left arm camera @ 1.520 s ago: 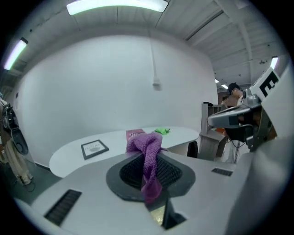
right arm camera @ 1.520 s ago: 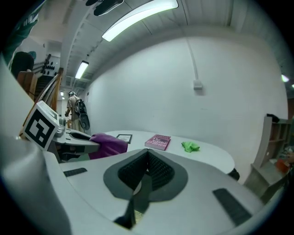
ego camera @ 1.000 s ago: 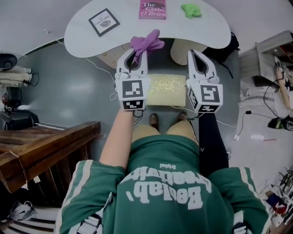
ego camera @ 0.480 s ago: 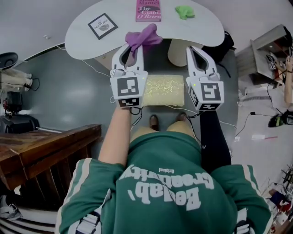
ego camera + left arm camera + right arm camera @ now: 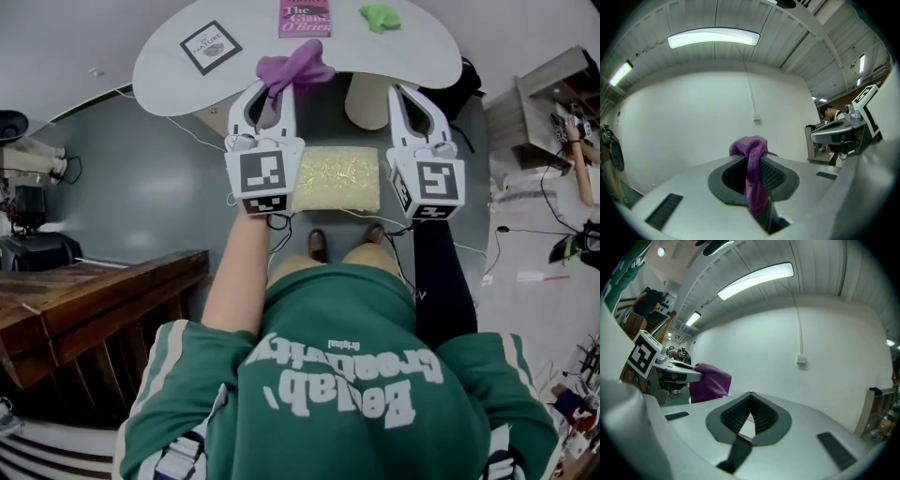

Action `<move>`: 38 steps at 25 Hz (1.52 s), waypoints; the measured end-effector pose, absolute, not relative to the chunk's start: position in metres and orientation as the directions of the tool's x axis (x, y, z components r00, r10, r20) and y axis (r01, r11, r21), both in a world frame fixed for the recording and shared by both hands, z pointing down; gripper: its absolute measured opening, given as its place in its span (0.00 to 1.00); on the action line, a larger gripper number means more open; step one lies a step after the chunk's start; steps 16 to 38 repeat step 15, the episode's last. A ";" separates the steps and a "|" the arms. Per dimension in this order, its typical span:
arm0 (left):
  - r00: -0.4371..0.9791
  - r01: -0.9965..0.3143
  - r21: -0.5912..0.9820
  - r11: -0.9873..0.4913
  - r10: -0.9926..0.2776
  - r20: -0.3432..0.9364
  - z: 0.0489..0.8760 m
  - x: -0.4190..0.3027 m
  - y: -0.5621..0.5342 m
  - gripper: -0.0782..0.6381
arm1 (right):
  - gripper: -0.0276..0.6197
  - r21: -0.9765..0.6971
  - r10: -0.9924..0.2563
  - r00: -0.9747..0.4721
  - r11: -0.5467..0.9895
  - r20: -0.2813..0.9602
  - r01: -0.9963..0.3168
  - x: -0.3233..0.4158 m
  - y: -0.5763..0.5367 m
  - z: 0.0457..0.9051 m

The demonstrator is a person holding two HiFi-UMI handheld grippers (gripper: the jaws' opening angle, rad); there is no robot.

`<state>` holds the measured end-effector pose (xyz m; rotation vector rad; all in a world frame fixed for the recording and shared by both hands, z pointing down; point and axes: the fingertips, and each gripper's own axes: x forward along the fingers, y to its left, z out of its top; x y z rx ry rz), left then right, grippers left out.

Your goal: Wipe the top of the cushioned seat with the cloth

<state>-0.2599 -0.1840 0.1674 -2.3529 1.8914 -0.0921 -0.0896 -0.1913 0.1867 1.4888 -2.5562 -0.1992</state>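
Note:
The cushioned seat (image 5: 337, 178) is a pale yellow square pad, low down between my two grippers in the head view. My left gripper (image 5: 272, 89) is shut on a purple cloth (image 5: 295, 70), which bunches out past its tips over the table edge. In the left gripper view the cloth (image 5: 751, 183) hangs between the closed jaws of the left gripper (image 5: 752, 161). My right gripper (image 5: 412, 94) is held to the right of the seat. Its tips meet with nothing between them in the right gripper view (image 5: 750, 397), where the cloth (image 5: 711, 379) shows at left. Both grippers are held above the seat.
A white rounded table (image 5: 169, 70) lies just beyond the seat and carries a framed card (image 5: 210, 46), a pink book (image 5: 305, 17) and a green object (image 5: 380, 17). A wooden structure (image 5: 84, 300) stands at left, with cables and shelving (image 5: 548, 103) at right. The person's feet (image 5: 319, 246) are by the seat.
Both grippers have shifted slightly forward toward the table, the left one still holding the purple cloth. The right gripper stays shut and empty.

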 end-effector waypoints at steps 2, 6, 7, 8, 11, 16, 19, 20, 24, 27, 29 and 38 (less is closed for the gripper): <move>0.216 -0.969 -0.130 -0.210 -0.976 -0.031 0.167 -0.259 -0.183 0.19 | 0.05 0.203 -0.872 -0.482 0.488 0.084 -0.849 -0.088 -0.191 0.187; 0.212 -0.969 -0.137 -0.205 -0.976 -0.039 0.163 -0.262 -0.180 0.19 | 0.05 0.196 -0.871 -0.484 0.490 0.079 -0.850 -0.091 -0.188 0.186; 0.211 -0.969 -0.139 -0.204 -0.977 -0.040 0.162 -0.263 -0.179 0.19 | 0.05 0.195 -0.871 -0.485 0.490 0.078 -0.850 -0.092 -0.188 0.186; 0.211 -0.969 -0.140 -0.203 -0.977 -0.040 0.162 -0.264 -0.178 0.19 | 0.05 0.194 -0.871 -0.485 0.490 0.077 -0.850 -0.092 -0.187 0.186; 0.204 -0.971 -0.137 -0.197 -0.978 -0.041 0.162 -0.269 -0.177 0.19 | 0.05 0.194 -0.869 -0.489 0.493 0.074 -0.848 -0.095 -0.186 0.185; 0.191 -0.973 -0.137 -0.183 -0.980 -0.046 0.161 -0.274 -0.175 0.19 | 0.05 0.196 -0.867 -0.494 0.497 0.070 -0.845 -0.096 -0.186 0.183; 0.191 -0.973 -0.137 -0.183 -0.980 -0.046 0.161 -0.274 -0.175 0.19 | 0.05 0.196 -0.867 -0.494 0.497 0.070 -0.845 -0.096 -0.186 0.183; 0.191 -0.973 -0.137 -0.183 -0.980 -0.046 0.161 -0.274 -0.175 0.19 | 0.05 0.196 -0.867 -0.494 0.497 0.070 -0.845 -0.096 -0.186 0.183; 0.191 -0.973 -0.137 -0.183 -0.980 -0.046 0.161 -0.274 -0.175 0.19 | 0.05 0.196 -0.867 -0.494 0.497 0.070 -0.845 -0.096 -0.186 0.183; 0.191 -0.973 -0.137 -0.183 -0.980 -0.046 0.161 -0.274 -0.175 0.19 | 0.05 0.196 -0.867 -0.494 0.497 0.070 -0.845 -0.096 -0.186 0.183; 0.191 -0.973 -0.137 -0.183 -0.980 -0.046 0.161 -0.274 -0.175 0.19 | 0.05 0.196 -0.867 -0.494 0.497 0.070 -0.845 -0.096 -0.186 0.183; 0.191 -0.973 -0.137 -0.183 -0.980 -0.046 0.161 -0.274 -0.175 0.19 | 0.05 0.196 -0.867 -0.494 0.497 0.070 -0.845 -0.096 -0.186 0.183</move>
